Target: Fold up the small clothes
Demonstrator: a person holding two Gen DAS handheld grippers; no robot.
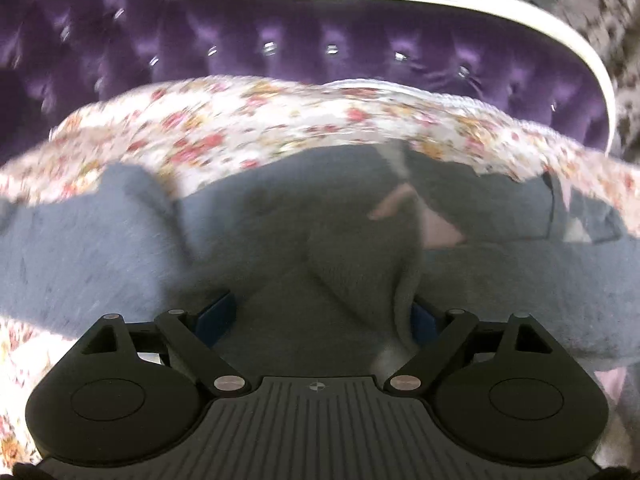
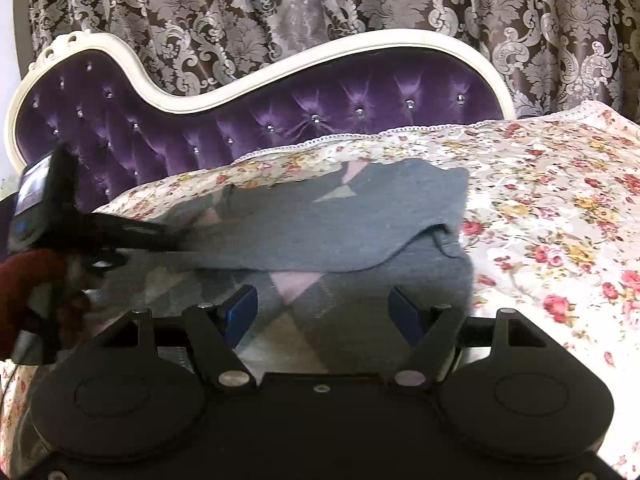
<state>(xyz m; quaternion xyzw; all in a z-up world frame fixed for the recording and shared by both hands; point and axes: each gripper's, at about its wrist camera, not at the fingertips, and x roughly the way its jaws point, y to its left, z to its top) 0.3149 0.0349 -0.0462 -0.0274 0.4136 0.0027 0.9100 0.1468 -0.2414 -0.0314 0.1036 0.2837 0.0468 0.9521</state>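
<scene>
Sweater [image 2: 320,216] lies half-folded on the floral bedspread [image 2: 540,200] near the headboard; your left gripper [image 1: 320,312] and right gripper [image 2: 320,312] both gape, holding nothing, ready to pinch.

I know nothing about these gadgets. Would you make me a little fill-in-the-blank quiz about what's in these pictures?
1. The grey sweater lies on a cover printed with ____.
2. The tufted backrest behind it is coloured ____.
3. The right gripper has its blue pads standing ____, nothing pinched between them.
4. The backrest's curved frame is coloured ____.

Missing words: flowers; purple; apart; white
</scene>
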